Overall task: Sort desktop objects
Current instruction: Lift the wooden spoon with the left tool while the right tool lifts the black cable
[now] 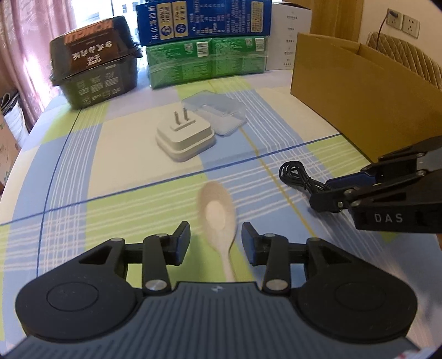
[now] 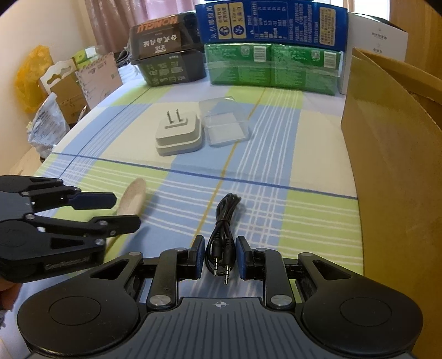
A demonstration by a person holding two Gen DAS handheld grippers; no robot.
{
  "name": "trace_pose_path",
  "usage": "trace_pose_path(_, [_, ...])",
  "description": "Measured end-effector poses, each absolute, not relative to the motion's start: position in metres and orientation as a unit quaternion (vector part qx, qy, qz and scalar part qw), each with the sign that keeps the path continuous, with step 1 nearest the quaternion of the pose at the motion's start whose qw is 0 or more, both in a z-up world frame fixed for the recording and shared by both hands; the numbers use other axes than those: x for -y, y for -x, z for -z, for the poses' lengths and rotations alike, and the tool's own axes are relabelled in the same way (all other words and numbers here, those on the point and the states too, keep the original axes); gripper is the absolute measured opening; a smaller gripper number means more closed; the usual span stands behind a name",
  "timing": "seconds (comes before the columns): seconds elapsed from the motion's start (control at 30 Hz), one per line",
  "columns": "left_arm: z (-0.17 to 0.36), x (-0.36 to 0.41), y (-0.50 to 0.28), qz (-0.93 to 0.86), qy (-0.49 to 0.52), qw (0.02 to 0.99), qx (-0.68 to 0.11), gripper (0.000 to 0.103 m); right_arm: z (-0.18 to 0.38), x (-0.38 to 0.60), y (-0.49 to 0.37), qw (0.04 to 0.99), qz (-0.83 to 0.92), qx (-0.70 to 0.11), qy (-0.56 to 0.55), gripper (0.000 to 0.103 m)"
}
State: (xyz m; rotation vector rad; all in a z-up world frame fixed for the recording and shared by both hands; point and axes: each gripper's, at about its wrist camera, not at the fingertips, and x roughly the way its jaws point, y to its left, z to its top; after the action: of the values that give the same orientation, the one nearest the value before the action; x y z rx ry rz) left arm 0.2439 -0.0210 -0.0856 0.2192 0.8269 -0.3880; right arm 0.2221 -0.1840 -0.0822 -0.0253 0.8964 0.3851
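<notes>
A pale spoon (image 1: pixel 218 212) lies on the checked tablecloth, its handle running between the fingers of my open left gripper (image 1: pixel 216 240); it also shows in the right wrist view (image 2: pixel 132 197). A coiled black audio cable (image 2: pixel 224 221) lies with its two plugs between the fingers of my open right gripper (image 2: pixel 220 255); the pads stand close to the plugs without touching them. The cable also shows in the left wrist view (image 1: pixel 297 176). A white plug adapter (image 1: pixel 185 136) and a clear plastic box (image 1: pixel 218 111) lie further back.
An open cardboard box (image 1: pixel 359 91) stands at the right. A black lunch box (image 1: pixel 96 63), green packs (image 1: pixel 207 63), a blue carton (image 1: pixel 204 20) and a white box (image 1: pixel 287 36) line the back. Bags and boxes (image 2: pixel 55 91) sit beyond the left table edge.
</notes>
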Motion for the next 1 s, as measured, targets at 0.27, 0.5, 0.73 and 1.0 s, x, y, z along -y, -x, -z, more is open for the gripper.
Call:
trace_pose_path(0.27, [0.094, 0.028, -0.254, 0.178, -0.111, 0.894, -0.396, 0.040, 0.087, 0.181, -0.230, 0.885, -0.186, -0.426, 0.036, 0.031])
trace_pose_path(0.5, [0.096, 0.027, -0.253, 0.174, -0.119, 0.897, -0.390, 0.040, 0.087, 0.184, -0.234, 0.883, -0.186, -0.430, 0.023, 0.036])
trace_pose_path(0.73, [0.098, 0.032, -0.253, 0.173, -0.123, 0.897, -0.389, 0.040, 0.085, 0.186, -0.235, 0.884, -0.184, -0.429, 0.016, 0.037])
trace_pose_path(1.0, [0.099, 0.026, -0.257, 0.156, -0.081, 0.903, -0.393, 0.033, 0.085, 0.186, -0.237, 0.885, -0.185, -0.428, 0.016, 0.037])
